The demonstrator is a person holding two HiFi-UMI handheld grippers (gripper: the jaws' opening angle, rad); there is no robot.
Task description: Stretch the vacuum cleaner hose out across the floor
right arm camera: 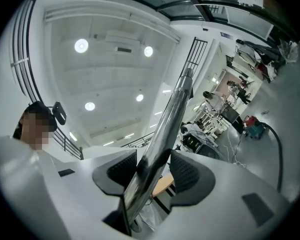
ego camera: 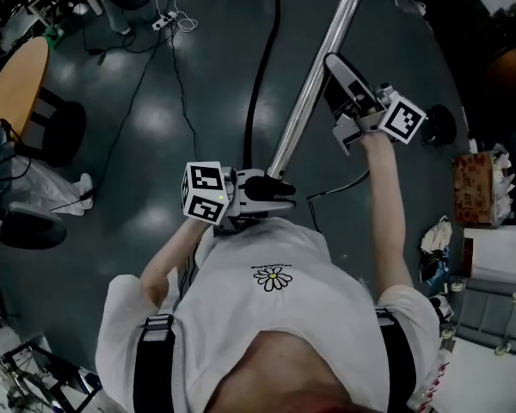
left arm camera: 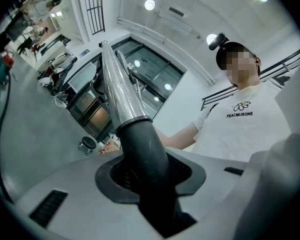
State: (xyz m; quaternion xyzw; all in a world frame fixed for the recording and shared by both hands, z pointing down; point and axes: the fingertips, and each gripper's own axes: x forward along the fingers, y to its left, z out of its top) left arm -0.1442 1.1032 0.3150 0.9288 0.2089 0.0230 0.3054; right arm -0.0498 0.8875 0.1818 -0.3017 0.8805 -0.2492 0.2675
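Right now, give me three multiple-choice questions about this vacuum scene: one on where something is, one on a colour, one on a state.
1. What does the right gripper grip?
A a broom
B the metal tube
C a rope

2. What colour is the hose?
A red
B white
C black

3. The left gripper is:
A shut on the black handle
B open and empty
C lying flat on the ground

Answers:
1. B, the metal tube runs between its pads.
2. C, the hose curves black over the floor.
3. A, its pads clamp the black handle on both sides.
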